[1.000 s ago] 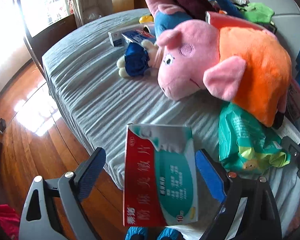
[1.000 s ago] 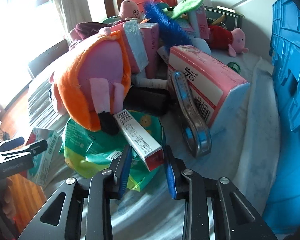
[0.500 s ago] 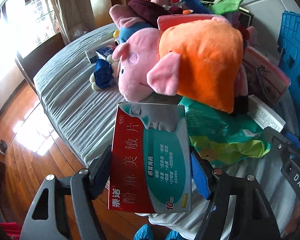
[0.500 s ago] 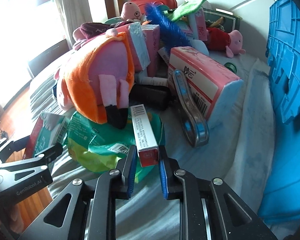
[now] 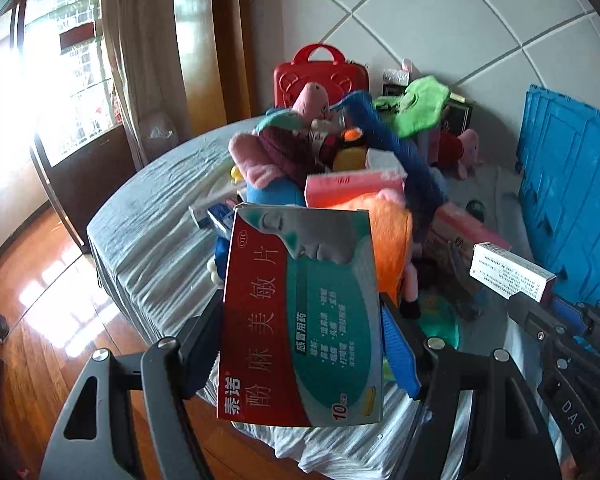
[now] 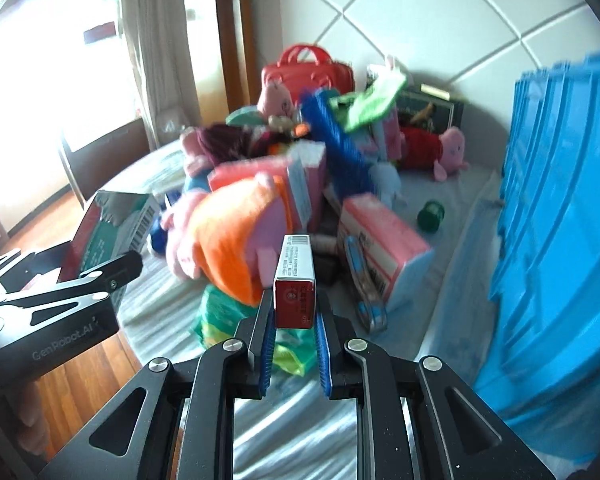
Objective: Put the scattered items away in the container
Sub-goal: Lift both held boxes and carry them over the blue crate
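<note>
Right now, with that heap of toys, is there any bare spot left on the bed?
Yes. A bare strip of sheet runs between the pink tissue pack and the blue crate, holding only a small green object. The window-side bedding is also clear. The middle pile around the orange plush is crowded.

My left tongs (image 5: 304,344) grip the flat medicine box (image 5: 300,320); my right tongs (image 6: 292,320) grip the narrow carton (image 6: 294,280), off to the left tongs' right. Ahead of both, on the bed (image 5: 152,240), lies the heap of toys and boxes (image 6: 284,184), a plush pig (image 6: 228,236) nearest. The suitcase (image 5: 320,76) stands behind it by the wall. The crate (image 6: 560,240) stands right of my right tongs.
</note>
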`<move>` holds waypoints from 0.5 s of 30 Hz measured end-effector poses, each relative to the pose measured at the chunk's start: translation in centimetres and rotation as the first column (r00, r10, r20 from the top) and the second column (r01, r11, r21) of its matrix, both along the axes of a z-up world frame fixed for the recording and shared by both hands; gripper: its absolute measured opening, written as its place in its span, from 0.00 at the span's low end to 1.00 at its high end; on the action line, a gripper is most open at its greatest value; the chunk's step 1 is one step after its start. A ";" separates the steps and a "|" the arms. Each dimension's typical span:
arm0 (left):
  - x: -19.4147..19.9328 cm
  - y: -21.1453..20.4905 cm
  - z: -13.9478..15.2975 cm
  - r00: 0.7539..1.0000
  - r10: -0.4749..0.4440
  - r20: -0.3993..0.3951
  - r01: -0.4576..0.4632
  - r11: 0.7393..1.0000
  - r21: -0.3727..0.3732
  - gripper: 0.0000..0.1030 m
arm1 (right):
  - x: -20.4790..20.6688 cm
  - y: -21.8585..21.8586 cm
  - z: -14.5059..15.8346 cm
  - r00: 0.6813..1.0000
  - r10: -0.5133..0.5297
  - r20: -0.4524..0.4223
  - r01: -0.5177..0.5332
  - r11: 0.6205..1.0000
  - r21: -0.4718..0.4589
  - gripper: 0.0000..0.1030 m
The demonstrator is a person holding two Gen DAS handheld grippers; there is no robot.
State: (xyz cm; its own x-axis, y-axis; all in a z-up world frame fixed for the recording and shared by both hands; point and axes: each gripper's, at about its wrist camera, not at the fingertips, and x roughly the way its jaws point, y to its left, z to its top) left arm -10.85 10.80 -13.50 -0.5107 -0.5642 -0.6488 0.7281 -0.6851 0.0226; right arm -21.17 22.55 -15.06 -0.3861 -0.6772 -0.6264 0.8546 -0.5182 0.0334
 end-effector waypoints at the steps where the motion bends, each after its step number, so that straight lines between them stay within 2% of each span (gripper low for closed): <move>1: 0.2 0.1 1.3 1.000 -0.013 -0.024 0.012 1.000 -0.013 0.69 | 0.5 0.1 1.2 1.000 -0.005 -0.019 0.005 1.000 -0.016 0.17; 5: 0.6 0.9 6.4 0.990 -0.086 -0.113 0.078 0.994 -0.070 0.69 | 2.2 0.9 7.1 0.993 -0.054 -0.106 0.044 0.994 -0.095 0.17; 8: 0.4 2.2 10.1 0.971 -0.158 -0.180 0.138 0.983 -0.117 0.69 | 3.1 2.5 11.6 0.976 -0.118 -0.183 0.090 0.984 -0.154 0.17; 13: -1.6 5.6 15.4 0.920 -0.300 -0.253 0.260 0.949 -0.181 0.69 | 2.8 7.2 17.6 0.926 -0.261 -0.274 0.203 0.954 -0.221 0.17; 15: -3.3 7.2 17.2 0.893 -0.360 -0.270 0.316 0.929 -0.193 0.69 | 1.7 9.5 19.7 0.896 -0.323 -0.305 0.260 0.938 -0.229 0.17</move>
